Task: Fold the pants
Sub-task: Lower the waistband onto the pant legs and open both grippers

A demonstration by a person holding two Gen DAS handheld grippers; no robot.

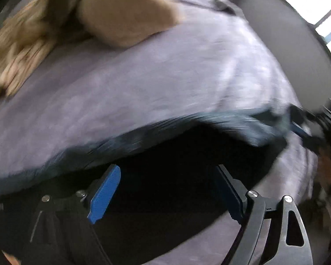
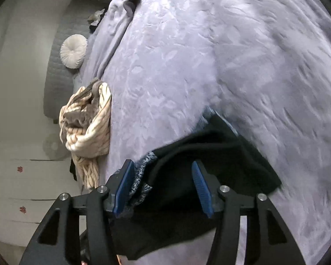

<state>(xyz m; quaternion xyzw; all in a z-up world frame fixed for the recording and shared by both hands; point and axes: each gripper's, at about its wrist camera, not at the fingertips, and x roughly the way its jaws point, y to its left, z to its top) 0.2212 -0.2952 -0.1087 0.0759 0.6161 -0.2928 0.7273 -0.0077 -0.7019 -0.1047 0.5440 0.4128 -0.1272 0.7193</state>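
The black pants (image 1: 165, 165) lie on a lilac bedspread (image 1: 143, 88). In the left wrist view, which is blurred, they fill the lower middle, with a grey-blue edge along their far side. My left gripper (image 1: 167, 172) is open just above them, with black cloth between and under its blue pads. In the right wrist view the pants (image 2: 209, 154) lie bunched, with a speckled grey lining (image 2: 141, 176) at the left. My right gripper (image 2: 162, 169) is open over this end. The other gripper (image 1: 304, 130) shows at the right edge of the left wrist view.
A cream striped garment (image 2: 88, 132) lies at the bed's left edge, seen blurred as tan cloth (image 1: 33, 33) in the left wrist view. A round white cushion (image 2: 74, 50) leans on a grey headboard (image 2: 59, 70). A bright window (image 1: 309, 6) is beyond the bed.
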